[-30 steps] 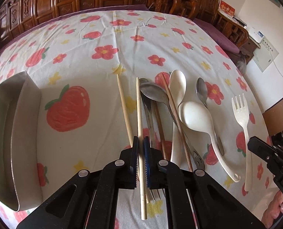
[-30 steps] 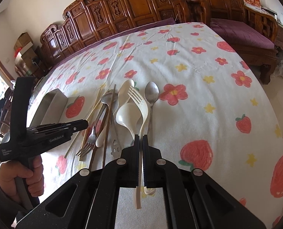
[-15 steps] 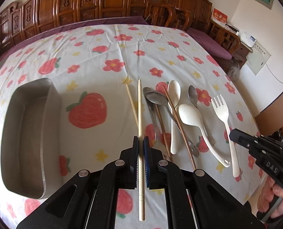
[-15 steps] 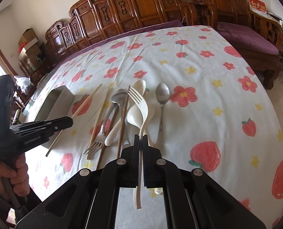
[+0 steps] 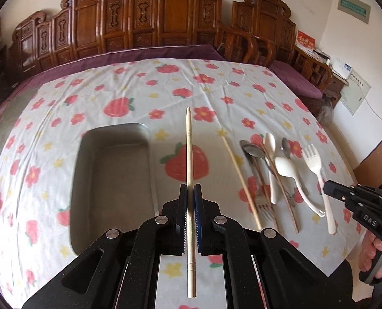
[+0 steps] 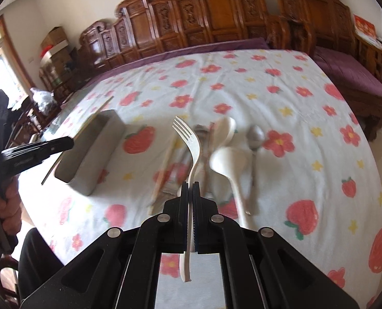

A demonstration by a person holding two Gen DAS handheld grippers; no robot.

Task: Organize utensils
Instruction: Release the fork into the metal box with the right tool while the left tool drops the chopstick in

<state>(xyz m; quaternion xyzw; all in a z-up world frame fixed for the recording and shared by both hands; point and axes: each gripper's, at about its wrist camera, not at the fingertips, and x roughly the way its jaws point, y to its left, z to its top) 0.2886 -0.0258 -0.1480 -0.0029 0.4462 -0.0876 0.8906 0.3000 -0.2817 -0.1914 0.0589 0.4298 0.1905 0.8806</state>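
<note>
Flanking the tray (image 5: 149,170), spoons (image 5: 285,166) (heaped), chopstick (image 5: 238,177)

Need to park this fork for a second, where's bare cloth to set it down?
Bare cloth lies between the metal tray and the loose chopstick, and beyond the tray. Right of that chopstick, the spoons and fork lie crowded and overlapping.

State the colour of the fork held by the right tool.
Cream white; the fork shows best in the right wrist view.
</note>
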